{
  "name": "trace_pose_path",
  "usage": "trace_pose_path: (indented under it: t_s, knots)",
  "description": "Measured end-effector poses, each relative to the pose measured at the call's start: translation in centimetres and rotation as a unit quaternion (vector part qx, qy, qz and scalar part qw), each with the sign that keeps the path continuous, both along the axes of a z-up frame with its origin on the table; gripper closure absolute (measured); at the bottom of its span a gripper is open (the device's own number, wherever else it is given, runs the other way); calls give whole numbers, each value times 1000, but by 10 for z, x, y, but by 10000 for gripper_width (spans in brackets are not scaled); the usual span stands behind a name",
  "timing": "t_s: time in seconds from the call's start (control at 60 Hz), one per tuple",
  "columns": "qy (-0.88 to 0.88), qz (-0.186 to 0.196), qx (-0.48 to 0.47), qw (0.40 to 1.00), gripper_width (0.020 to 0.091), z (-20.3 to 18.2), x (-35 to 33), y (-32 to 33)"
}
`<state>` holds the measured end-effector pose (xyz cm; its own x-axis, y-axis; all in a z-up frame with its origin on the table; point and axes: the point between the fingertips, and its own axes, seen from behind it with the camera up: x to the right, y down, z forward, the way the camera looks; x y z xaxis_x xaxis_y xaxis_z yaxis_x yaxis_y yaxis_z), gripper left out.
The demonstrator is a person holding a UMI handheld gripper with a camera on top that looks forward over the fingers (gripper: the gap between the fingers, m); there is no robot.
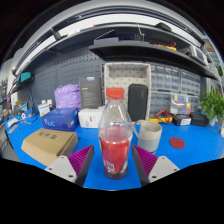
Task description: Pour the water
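I see a big blue table (pixel 185 160) that runs under everything here. Behind it stands a dark wall with holes (pixel 50 72) and long shelves (pixel 140 45) up high. A white rack of little drawers (pixel 127 75) sits against that wall. To one side of my fingers lies a brown cardboard box (pixel 48 145), and behind it is a blue box (pixel 60 119) with a purple bag (pixel 67 96) further back. A green plant (pixel 213 103) grows at the far side of the table. Right in front of me is the bottle (pixel 116 135), clear with a red cap and red-looking water low inside. It stands upright on the table, between my two fingers. My gripper (pixel 115 162) has its pink pads (pixel 81 158) close on both sides of the bottle, but I cannot tell if they press it. Just behind the bottle and a bit to the side stands a pale cup (pixel 149 134). A small red lid (pixel 177 143) lies flat on the table beyond the cup.
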<state>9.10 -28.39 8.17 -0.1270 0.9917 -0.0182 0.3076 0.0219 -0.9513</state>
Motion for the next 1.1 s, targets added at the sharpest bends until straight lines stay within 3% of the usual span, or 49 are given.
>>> trace_pose_path:
  t_s: [0.167,0.25,0.283,0.417,0.517,0.783,1.1]
  knots:
    - [14,11,7,1000,357,1,-26,-6]
    - [25,-1,4,1000,462,0,-34,-1]
    - [24,-12,1,1000,573,-2,-36,5]
    - [32,-5,-6,999,622,0,-36,4]
    - [42,-3,-4,999,697,0,-37,5]
    - [16,-8,-41,999,701,3,-39,9]
    - [-37,-35,-342,938,700,38,-91,-24]
